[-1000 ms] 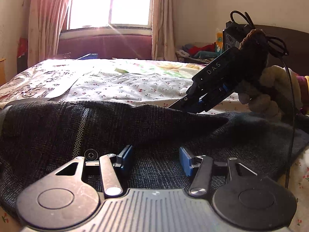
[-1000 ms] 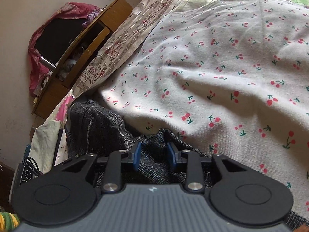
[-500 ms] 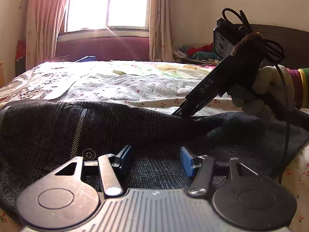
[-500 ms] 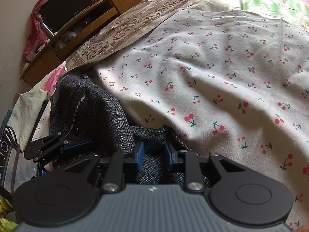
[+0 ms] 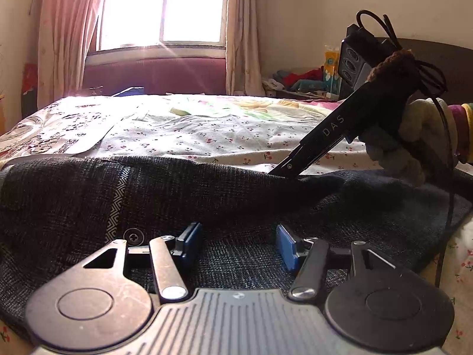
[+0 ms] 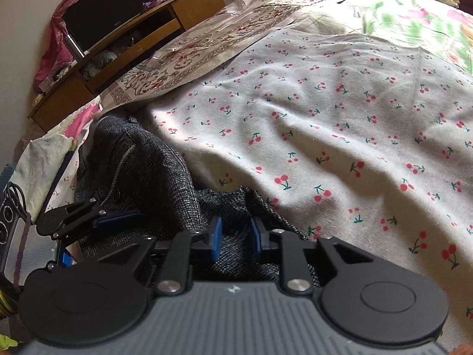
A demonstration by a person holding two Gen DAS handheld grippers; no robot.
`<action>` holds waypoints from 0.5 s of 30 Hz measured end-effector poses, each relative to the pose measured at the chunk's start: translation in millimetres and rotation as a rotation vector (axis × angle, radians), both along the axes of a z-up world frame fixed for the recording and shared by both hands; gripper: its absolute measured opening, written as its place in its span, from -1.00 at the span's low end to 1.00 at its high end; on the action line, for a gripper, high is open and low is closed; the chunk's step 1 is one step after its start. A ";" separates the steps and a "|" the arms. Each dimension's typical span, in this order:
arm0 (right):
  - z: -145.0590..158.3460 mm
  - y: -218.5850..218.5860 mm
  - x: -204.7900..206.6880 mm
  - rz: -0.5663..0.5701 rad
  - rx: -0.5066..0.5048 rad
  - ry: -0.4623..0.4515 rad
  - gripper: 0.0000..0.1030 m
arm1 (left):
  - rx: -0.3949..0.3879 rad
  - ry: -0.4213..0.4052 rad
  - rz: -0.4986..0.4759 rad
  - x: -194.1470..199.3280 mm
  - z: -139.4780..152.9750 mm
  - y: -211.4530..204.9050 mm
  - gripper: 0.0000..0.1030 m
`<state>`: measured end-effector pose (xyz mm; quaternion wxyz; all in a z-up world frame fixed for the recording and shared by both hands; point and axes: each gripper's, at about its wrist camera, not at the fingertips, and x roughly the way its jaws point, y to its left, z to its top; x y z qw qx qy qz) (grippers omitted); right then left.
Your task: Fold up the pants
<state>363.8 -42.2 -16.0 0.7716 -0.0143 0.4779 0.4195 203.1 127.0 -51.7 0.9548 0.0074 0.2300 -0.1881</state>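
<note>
Right hand-held gripper (image 6: 235, 238), "DAS"-marked, clenched on pants (image 6: 142, 159); left hand-held gripper (image 5: 239, 244) released.

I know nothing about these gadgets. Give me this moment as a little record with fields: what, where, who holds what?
Garment: dark tweed pants, spread along the near edge of the bed
Surface: cherry-print sheet
Left gripper: fingers apart over the pants, nothing between them
Right gripper: blue fingers around a raised fold of the pants; whether they pinch it cannot be told
Right gripper, seen from the left: tip down at the far edge of the pants
Beside the bed: wooden cabinet
Background: sunlit window, pink curtains
</note>
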 end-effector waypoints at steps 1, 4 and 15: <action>-1.3 1.6 2.7 -0.001 -0.002 -0.002 -0.41 | 0.004 0.000 -0.001 0.4 -0.2 -0.8 0.33; 0.3 7.5 7.5 0.020 -0.020 -0.050 -0.43 | 0.017 -0.002 -0.002 0.5 -0.1 -3.9 0.33; -7.7 4.9 16.8 0.130 0.026 0.130 -0.57 | 0.009 -0.003 -0.005 0.8 -0.9 -3.6 0.34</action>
